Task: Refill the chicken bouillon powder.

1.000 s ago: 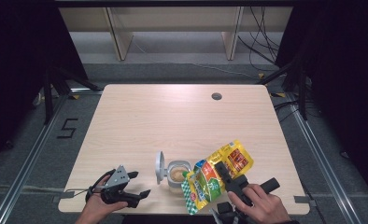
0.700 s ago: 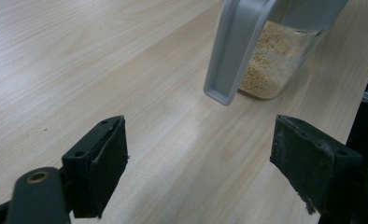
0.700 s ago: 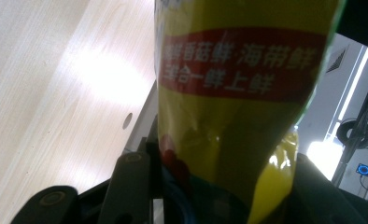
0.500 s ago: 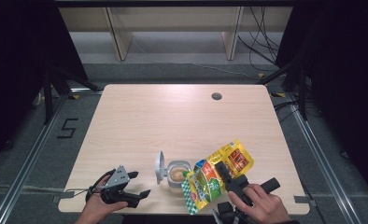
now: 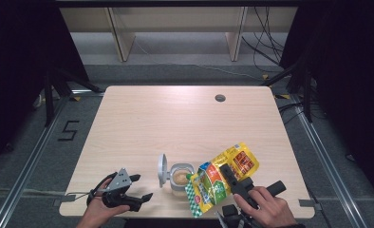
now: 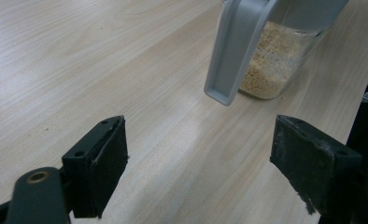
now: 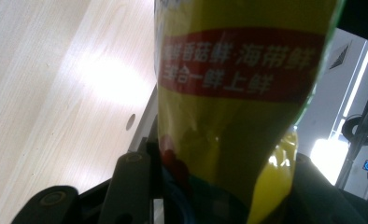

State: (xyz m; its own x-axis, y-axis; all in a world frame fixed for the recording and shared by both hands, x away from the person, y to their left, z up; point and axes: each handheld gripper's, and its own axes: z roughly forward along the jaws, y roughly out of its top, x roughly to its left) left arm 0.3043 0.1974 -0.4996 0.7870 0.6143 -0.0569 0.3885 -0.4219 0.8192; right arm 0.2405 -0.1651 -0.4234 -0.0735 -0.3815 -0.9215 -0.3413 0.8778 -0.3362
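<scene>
Tilted yellow pouch (image 5: 223,178) over open jar (image 5: 179,177)

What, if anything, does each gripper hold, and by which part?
The right gripper clamps the yellow seasoning pouch across its middle. The left gripper holds nothing; its jaws stand open.

You have a pale wooden desk (image 5: 175,123) in front of you, its grain running across. A round cable hole (image 5: 219,98) sits in the desk's top near the far edge, right of centre. Beyond the desk's far edge stands a light wooden shelf unit (image 5: 175,28) on the grey floor (image 5: 42,156). Right of the desk's far corner, black cables (image 5: 266,52) trail over that floor. Left of the desk, you see a "5" (image 5: 67,130) marked on the floor.
</scene>
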